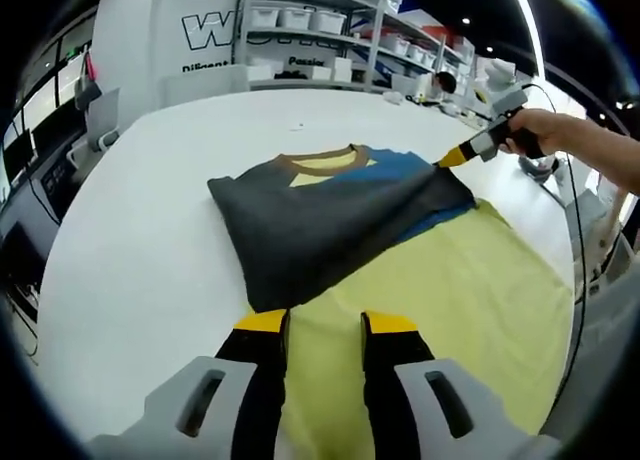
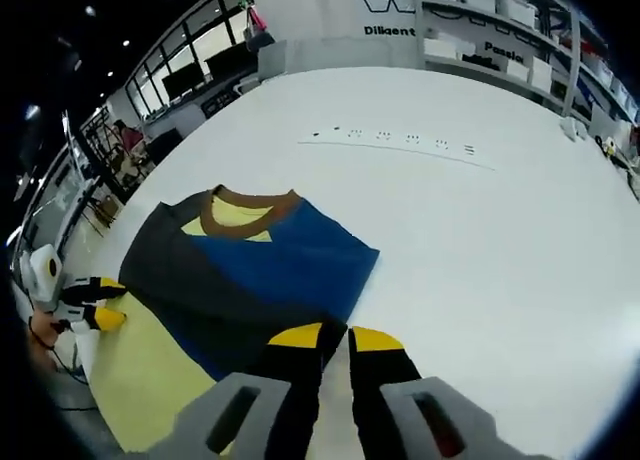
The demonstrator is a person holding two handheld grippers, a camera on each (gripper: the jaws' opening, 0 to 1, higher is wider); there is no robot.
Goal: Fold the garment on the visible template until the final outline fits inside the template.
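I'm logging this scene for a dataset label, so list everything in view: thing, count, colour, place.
garment: one, dark grey and blue with yellow panel and brown collar, partly folded, lying on the template.
template: one, pale yellow sheet, flat on the table under the garment.
table: one, white, large, carrying everything.
shelving: white racks with white bins, behind the table.
dotted marks: one row, dark, on the table beyond the garment.
left gripper: black with yellow tips, open, above the garment's near edge.
right gripper: black with yellow tips, jaws nearly together at the garment's edge.
hand: one, holding the right gripper.
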